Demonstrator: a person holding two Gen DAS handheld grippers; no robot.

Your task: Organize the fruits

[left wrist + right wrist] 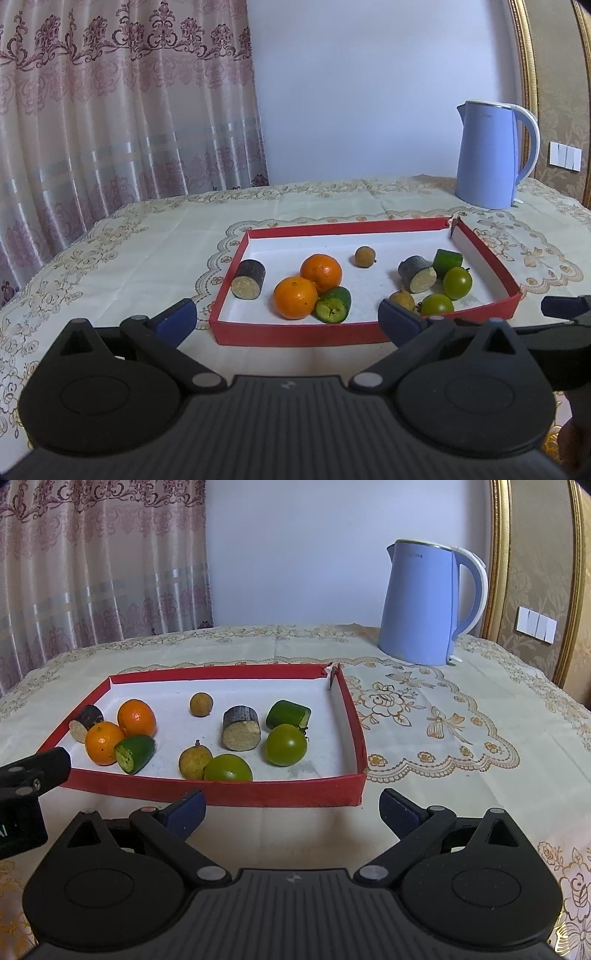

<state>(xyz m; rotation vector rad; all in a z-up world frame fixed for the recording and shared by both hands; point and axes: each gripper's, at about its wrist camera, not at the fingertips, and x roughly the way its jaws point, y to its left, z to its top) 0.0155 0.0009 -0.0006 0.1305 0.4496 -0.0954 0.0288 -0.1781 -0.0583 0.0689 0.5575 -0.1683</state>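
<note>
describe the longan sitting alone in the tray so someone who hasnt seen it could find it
Start at the blue kettle at the back of the table, then drop to the red tray in front of it. The longan lies in the middle toward the tray's back wall. It is a small tan ball touching nothing, unlike the other longan, which sits beside a green tomato.

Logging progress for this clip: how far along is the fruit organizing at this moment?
Early, by the look of it. Every fruit already lies in the red tray, but mixed: the two oranges sit left, while cucumber pieces, green tomatoes, longans and dark cane segments are scattered. Nothing is in hand: the left gripper and right gripper are open, short of the tray. Grouping remains.
</note>
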